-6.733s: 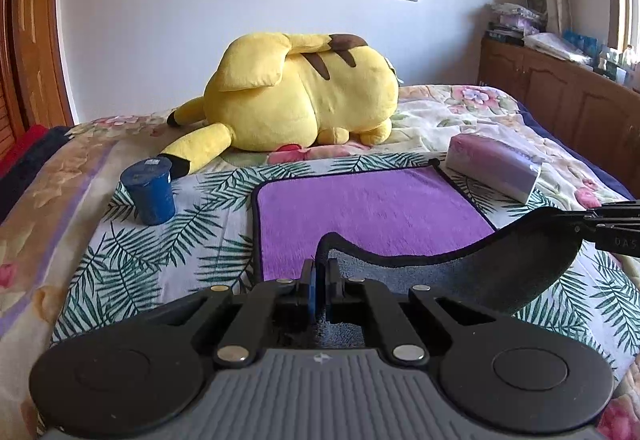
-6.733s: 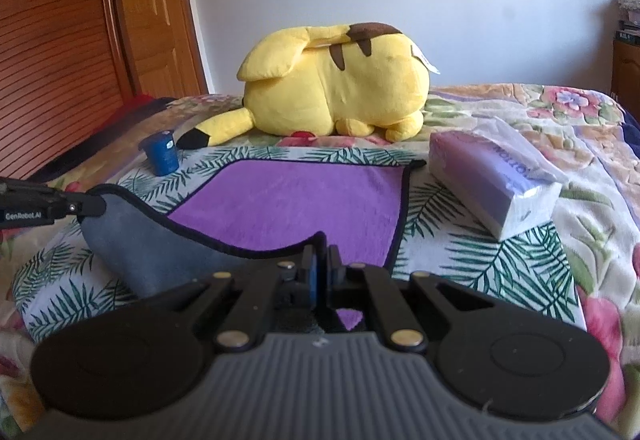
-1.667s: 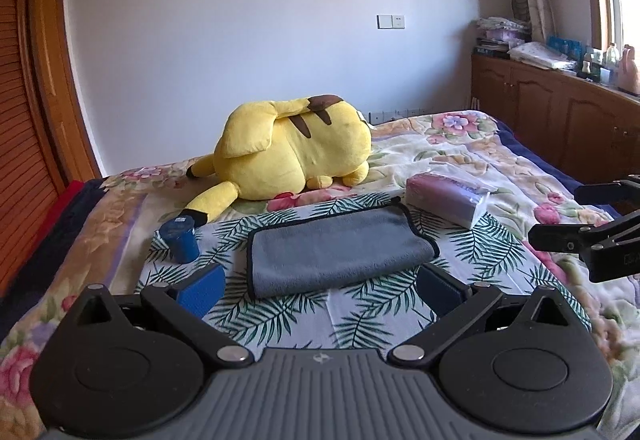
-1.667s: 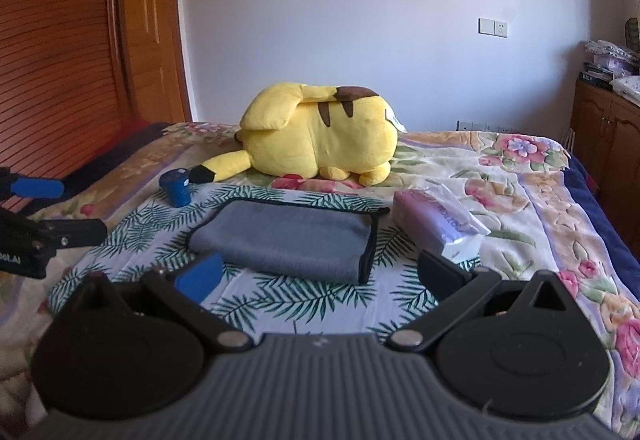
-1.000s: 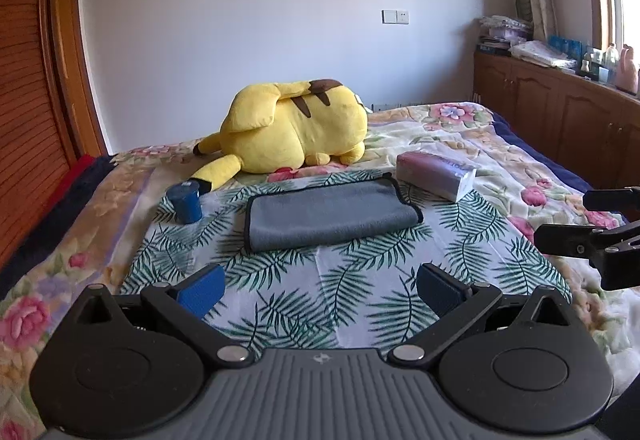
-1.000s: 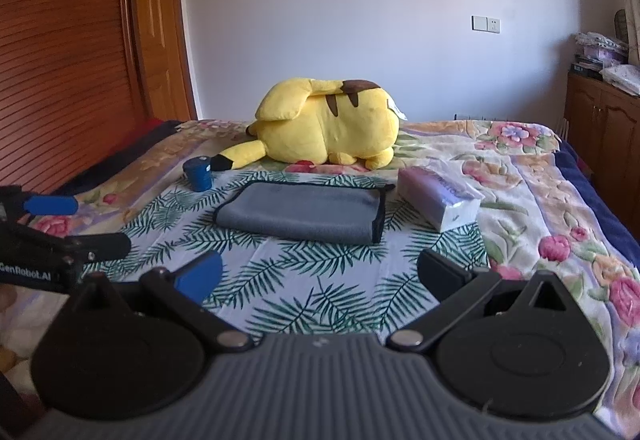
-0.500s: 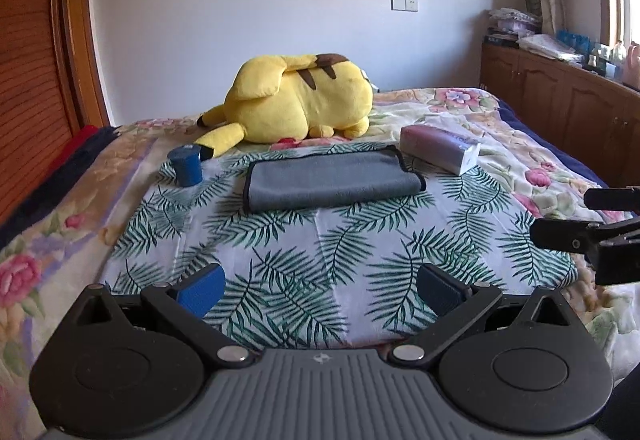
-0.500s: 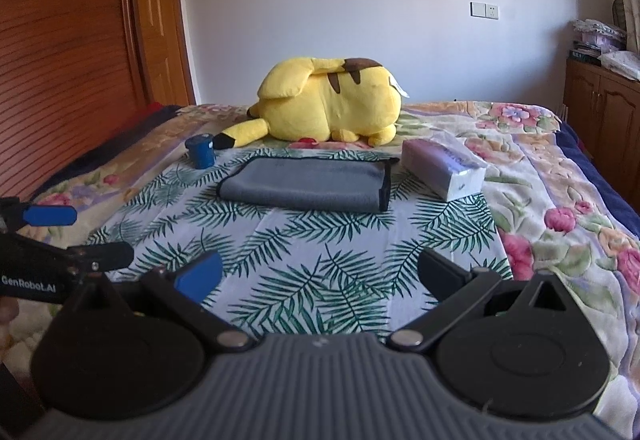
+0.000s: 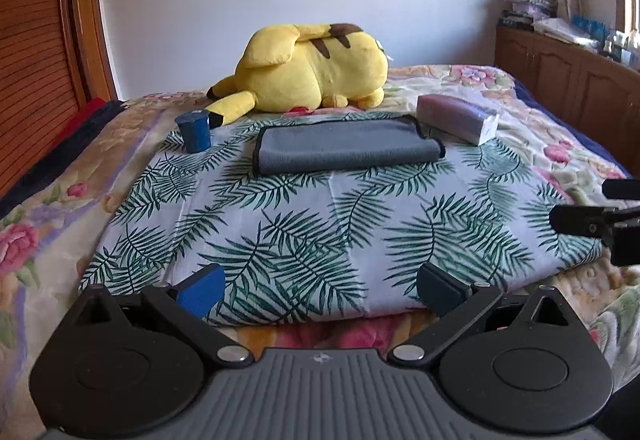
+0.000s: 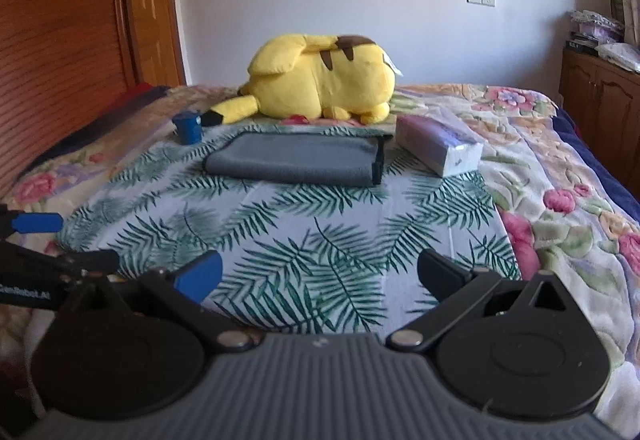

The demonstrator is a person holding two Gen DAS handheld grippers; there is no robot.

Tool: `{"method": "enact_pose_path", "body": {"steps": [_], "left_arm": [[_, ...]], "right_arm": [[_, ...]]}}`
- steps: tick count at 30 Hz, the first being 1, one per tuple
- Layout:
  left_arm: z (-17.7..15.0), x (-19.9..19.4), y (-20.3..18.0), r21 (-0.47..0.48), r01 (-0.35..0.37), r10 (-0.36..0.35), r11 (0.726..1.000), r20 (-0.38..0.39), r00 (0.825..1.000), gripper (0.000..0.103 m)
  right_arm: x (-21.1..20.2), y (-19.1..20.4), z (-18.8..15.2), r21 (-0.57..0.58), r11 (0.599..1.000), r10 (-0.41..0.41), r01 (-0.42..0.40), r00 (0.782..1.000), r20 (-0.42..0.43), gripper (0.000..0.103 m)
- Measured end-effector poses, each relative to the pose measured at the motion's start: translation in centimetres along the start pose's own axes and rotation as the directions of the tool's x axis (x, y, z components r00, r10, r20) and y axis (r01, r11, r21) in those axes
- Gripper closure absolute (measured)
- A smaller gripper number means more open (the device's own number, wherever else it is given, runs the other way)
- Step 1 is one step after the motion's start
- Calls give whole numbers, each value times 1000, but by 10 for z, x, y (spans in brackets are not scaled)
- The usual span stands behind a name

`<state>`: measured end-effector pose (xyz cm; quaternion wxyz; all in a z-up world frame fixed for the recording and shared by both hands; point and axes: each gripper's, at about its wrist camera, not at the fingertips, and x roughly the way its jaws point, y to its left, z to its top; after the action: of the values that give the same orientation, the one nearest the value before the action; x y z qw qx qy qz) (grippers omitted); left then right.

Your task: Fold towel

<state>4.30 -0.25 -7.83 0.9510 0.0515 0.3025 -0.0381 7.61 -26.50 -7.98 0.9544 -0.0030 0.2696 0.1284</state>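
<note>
The grey towel lies folded in a flat rectangle on the palm-leaf sheet, far ahead of both grippers; it also shows in the right wrist view with its black-trimmed edges at the right. My left gripper is open and empty, low over the sheet's near edge. My right gripper is open and empty, also back at the near edge. Each gripper shows at the side of the other's view, the right one and the left one.
A yellow plush toy lies behind the towel. A blue cup stands left of it and a tissue pack lies right of it. A wooden wardrobe is at the left, wooden cabinets at the right.
Both grippers let go of the towel after folding it over, purple side hidden, and have since pulled back toward the near edge of the bed and lower. The towel stays put.
</note>
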Motion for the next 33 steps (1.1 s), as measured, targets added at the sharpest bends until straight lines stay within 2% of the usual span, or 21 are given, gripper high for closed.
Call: {"method": "enact_pose_path", "body": {"steps": [6, 14, 22, 33], "left_arm": [[-1, 2, 1, -3, 7, -7, 1000, -2, 1000, 0], [3, -15, 4, -10, -24, 25, 1000, 81, 996, 0], [7, -35, 4, -2, -28, 28, 1000, 171, 985, 0], [9, -46, 0, 2, -22, 21, 1000, 225, 974, 0]], "right_arm": [[2, 2, -1, -8, 1000, -2, 2, 1000, -5, 0], [-9, -3, 0, 24, 1000, -6, 4, 998, 58, 0], [-19, -5, 1, 29, 1000, -14, 11, 993, 121, 0], [-24, -5, 1, 27, 999, -30, 26, 987, 161, 0]]}}
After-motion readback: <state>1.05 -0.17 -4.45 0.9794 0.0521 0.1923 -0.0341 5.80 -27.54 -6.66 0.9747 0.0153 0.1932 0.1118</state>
